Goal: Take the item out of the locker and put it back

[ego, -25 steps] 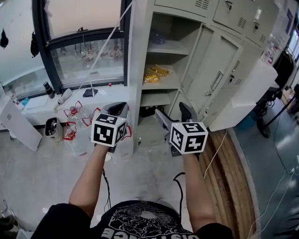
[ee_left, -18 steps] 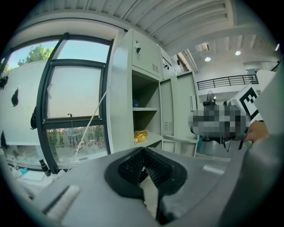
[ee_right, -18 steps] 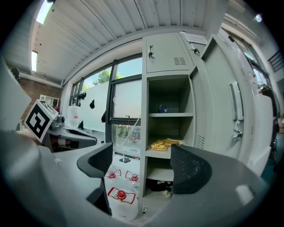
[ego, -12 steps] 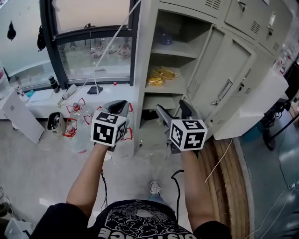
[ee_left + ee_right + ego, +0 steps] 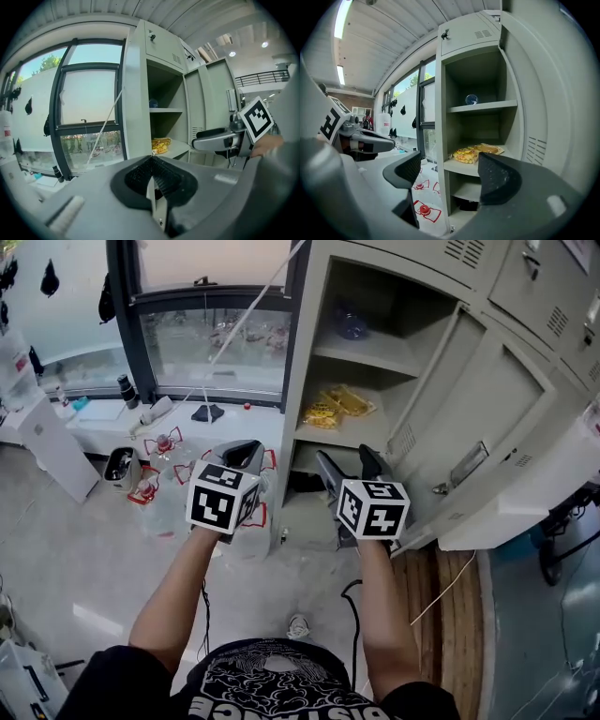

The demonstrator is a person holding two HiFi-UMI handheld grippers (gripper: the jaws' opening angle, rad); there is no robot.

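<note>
The left gripper [image 5: 242,452] and the right gripper [image 5: 348,465] are held side by side in front of an open locker [image 5: 302,362], which is found at about twelve to one o'clock of both. In the left gripper view the jaws are seen pressed together, tip to tip, and nothing is held between them. In the right gripper view the jaws are seen well apart, though they have just been closing a little. Nothing is gripped there, and only the locker's front edge and shelves are seen through the gap. The yellow snack bags [image 5: 336,406] are laid on the locker's middle shelf [image 5: 364,429], at twelve o'clock of the right gripper and well apart from it, and are touched by neither gripper. A small blue round thing [image 5: 471,99] is set on the shelf above, at twelve o'clock of the bags. The locker's door [image 5: 478,423] is swung open at three o'clock of the shelves. On the floor [image 5: 84,559], at nine o'clock of the left gripper, clear water bottles [image 5: 161,510] with red handles are stood below a window [image 5: 220,338]. A dark printed shirt [image 5: 272,685] is seen at six o'clock in the head view.
</note>
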